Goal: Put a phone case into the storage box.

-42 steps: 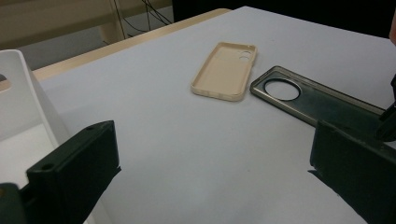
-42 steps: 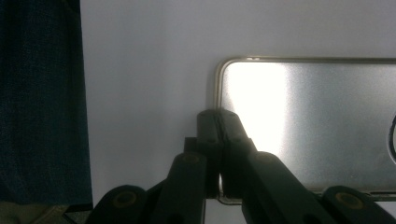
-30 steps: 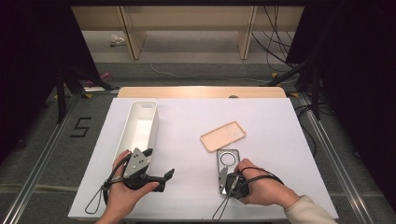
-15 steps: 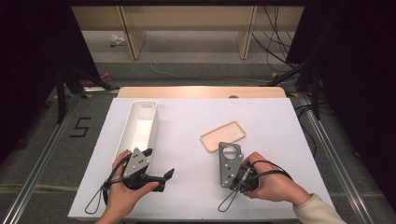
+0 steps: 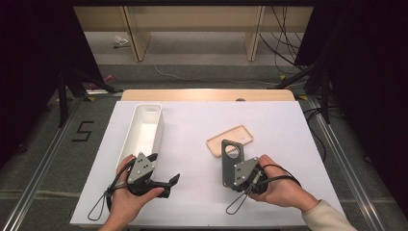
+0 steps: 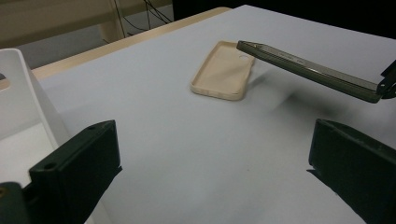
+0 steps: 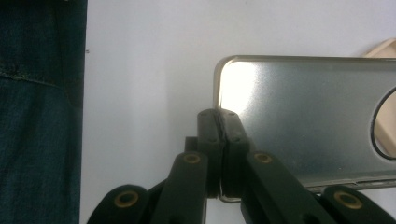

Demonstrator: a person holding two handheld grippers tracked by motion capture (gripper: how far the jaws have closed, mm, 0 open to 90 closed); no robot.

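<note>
High view: the right gripper (image 5: 230, 179) pinches the grey phone case (image 5: 233, 155) by its edge, lifted for carrying, while the left gripper (image 5: 161, 174) waits wide open.

On the table (image 5: 288, 125) we find a tray (image 5: 144, 130) at the left, running lengthwise from near edge to far. Right of it, well apart, a case (image 5: 230, 140) lies flat near the centre. Just before this case, a second case (image 5: 232, 161) is raised off the table, tilted, its near end in the right gripper (image 5: 230, 179). The left gripper (image 5: 171, 185) sits near the front edge, just before the tray's near end.
</note>
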